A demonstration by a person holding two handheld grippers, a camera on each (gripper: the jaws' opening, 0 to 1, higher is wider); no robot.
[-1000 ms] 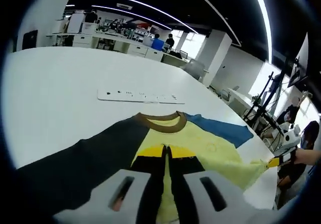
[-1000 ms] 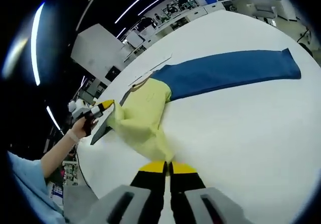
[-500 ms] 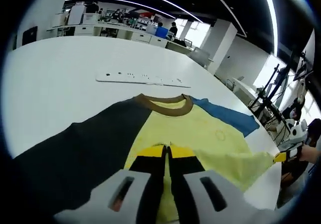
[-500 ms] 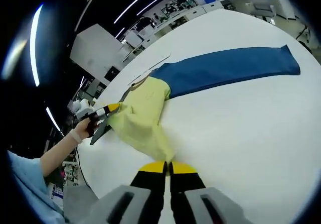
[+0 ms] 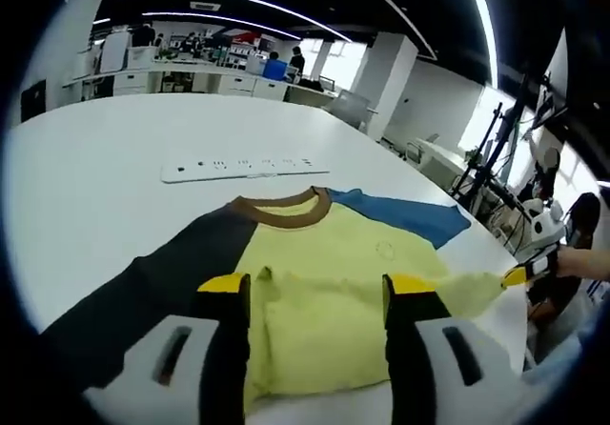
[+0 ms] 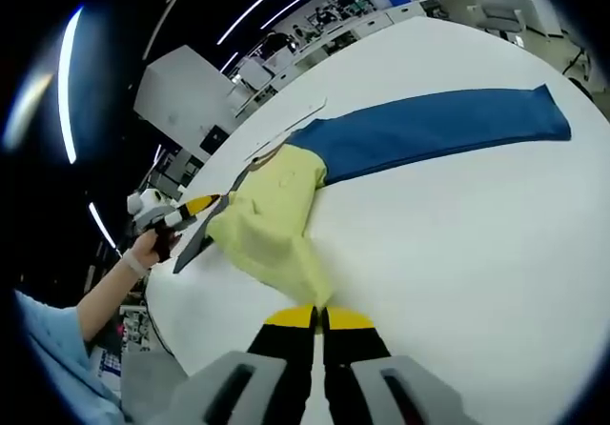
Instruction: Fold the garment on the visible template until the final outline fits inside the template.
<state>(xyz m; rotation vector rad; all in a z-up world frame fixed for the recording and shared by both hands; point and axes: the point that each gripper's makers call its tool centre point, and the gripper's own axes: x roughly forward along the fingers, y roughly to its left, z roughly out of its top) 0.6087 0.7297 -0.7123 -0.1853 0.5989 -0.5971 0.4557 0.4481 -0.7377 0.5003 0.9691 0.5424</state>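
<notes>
Two grippers over white table [image 5: 86, 158]. Left gripper [image 5: 317, 296] spread wide, jaws apart above yellow garment [image 5: 334, 273] lying flat on table near white strip [image 5: 243, 168]. Right gripper [image 6: 319, 318] pressed together, pinching garment hem; blue sleeve [image 6: 448, 128] stretched out flat.

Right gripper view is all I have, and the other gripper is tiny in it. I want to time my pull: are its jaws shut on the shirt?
Observer: No. In the left gripper view the left gripper has its jaws spread wide over the yellow shirt front, gripping nothing.
Operator: Is the dark sleeve laid out flat?
Observer: Yes. The dark grey sleeve lies spread flat on the white table, angled away from the brown collar.
</notes>
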